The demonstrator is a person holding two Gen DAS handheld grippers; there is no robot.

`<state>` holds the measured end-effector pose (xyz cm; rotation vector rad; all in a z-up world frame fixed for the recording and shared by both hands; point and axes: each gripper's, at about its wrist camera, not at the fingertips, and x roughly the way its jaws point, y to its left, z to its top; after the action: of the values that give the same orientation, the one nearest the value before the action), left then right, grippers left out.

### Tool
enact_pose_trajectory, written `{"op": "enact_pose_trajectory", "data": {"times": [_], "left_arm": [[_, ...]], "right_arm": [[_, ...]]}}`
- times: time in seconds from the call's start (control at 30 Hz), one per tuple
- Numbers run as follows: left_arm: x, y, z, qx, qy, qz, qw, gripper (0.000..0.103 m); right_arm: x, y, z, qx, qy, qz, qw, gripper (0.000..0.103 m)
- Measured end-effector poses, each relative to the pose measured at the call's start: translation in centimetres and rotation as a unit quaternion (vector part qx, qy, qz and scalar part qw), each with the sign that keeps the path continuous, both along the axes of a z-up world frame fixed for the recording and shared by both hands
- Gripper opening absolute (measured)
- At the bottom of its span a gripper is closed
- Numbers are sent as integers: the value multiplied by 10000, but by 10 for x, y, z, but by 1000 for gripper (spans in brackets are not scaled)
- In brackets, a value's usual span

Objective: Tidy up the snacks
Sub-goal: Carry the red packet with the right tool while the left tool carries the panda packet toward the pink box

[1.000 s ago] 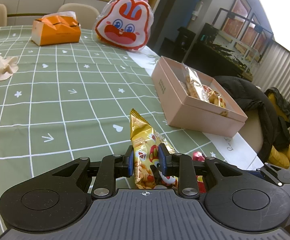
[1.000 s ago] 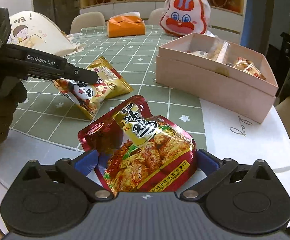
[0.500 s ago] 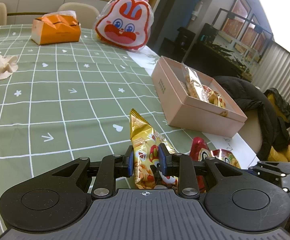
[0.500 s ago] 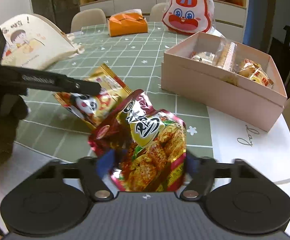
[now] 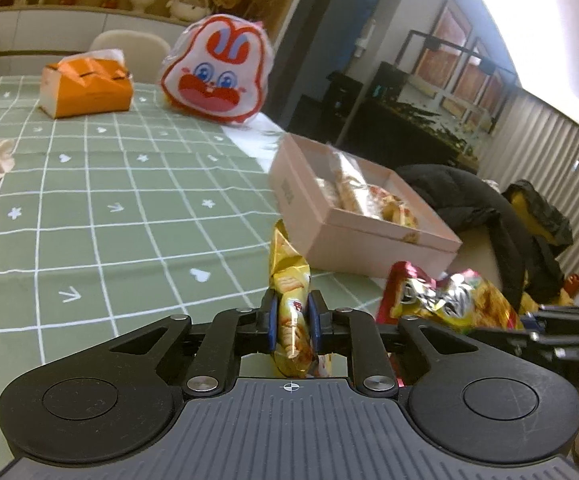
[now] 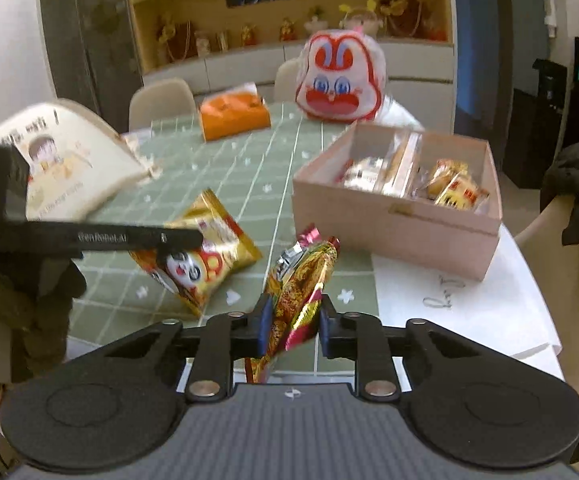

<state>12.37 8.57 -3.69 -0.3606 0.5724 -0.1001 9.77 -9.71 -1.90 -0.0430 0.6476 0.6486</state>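
Observation:
My left gripper (image 5: 292,326) is shut on a yellow snack packet (image 5: 289,280) with a panda face, held above the green tablecloth; the packet also shows in the right wrist view (image 6: 201,256), with the left gripper (image 6: 193,238) on it. My right gripper (image 6: 292,322) is shut on a red snack pouch (image 6: 299,280), lifted off the table; the pouch also shows in the left wrist view (image 5: 445,300). The pink box (image 6: 389,224) with several wrapped snacks inside stands ahead and to the right, and shows in the left wrist view (image 5: 353,236).
An orange tissue box (image 6: 235,116) and a rabbit-face bag (image 6: 339,82) stand at the far end of the table. A cream cartoon bag (image 6: 65,160) lies at the left. White paper (image 6: 461,312) lies at the table's right edge. A chair with a dark coat (image 5: 469,208) is beyond it.
My right gripper closed on the red pouch and lifted it off the table. My left gripper rose with the yellow packet still in it.

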Motion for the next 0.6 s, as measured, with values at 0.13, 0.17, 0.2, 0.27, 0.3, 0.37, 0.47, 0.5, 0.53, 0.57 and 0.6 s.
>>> {"op": "enact_pose_trajectory", "data": {"times": [0.13, 0.17, 0.2, 0.27, 0.3, 0.37, 0.47, 0.5, 0.53, 0.57, 0.6], "left_arm": [[-6, -27, 8, 254, 117, -308, 9991, 19], [-6, -34, 8, 366, 171, -324, 9987, 19], [-7, -39, 8, 452, 197, -318, 9983, 19], [-6, -44, 9, 531, 214, -277, 9980, 19], [-6, -43, 9, 523, 243, -251, 9980, 19], [-4, -44, 9, 559, 286, -199, 9978, 19], [-4, -47, 9, 643, 322, -101, 9974, 19], [-5, -49, 10, 677, 343, -32, 9971, 20], [-7, -52, 12, 737, 375, 63, 9966, 20], [-9, -56, 14, 838, 386, 136, 9956, 20], [-10, -60, 16, 914, 383, 164, 9949, 19]], "right_arm": [[3, -4, 3, 212, 58, 106, 9997, 21], [6, -2, 3, 219, 78, 109, 9997, 22], [9, 0, 2, 241, 108, 110, 9996, 25], [19, 3, 0, 433, 228, 100, 9988, 32], [24, 4, -1, 575, 274, 95, 9979, 33], [37, 9, -6, 800, 425, 42, 9959, 36], [63, 20, -21, 1132, 970, 48, 9888, 43], [71, 25, -27, 1174, 1133, -31, 9866, 43], [78, 30, -32, 1178, 1277, -68, 9848, 42], [82, 33, -35, 1159, 1345, -97, 9841, 31], [82, 32, -36, 1142, 1367, -133, 9839, 20]]}}
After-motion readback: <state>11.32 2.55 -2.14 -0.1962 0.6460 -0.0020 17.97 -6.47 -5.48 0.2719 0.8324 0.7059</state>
